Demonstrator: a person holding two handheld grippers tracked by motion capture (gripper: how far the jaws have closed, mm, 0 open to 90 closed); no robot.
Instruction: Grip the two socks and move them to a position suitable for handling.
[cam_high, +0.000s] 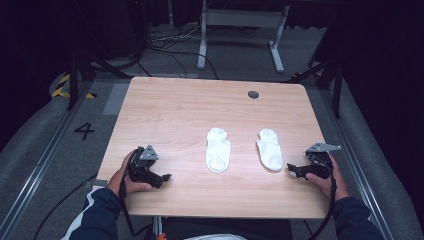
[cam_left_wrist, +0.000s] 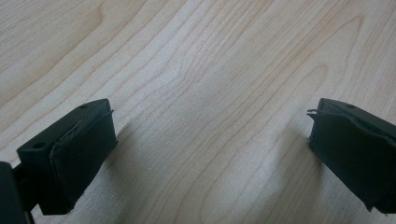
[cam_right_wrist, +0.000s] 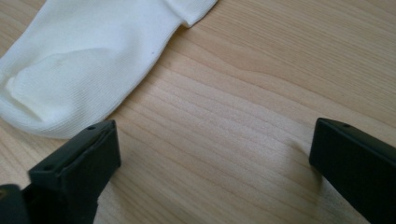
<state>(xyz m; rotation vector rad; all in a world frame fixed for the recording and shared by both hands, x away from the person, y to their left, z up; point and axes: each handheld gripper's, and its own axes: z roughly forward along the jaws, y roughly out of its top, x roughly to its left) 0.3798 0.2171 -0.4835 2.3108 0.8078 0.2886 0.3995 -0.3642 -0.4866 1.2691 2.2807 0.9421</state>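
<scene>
Your left gripper (cam_high: 161, 177) and right gripper (cam_high: 295, 170) rest wide open, empty, on the pale wooden table (cam_high: 175, 105). Two white ankle socks (cam_high: 218, 149) (cam_high: 270, 148) lie between; the right one's toe is cropped at ten o'clock in the right gripper view.

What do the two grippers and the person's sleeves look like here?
Both the left gripper and the right gripper are black, each topped with a grey three-cornered plate and trailing a black cable. Their jaws are blocky black pads with small screw holes. The person wears dark navy sleeves; the left one carries a white stripe.
</scene>
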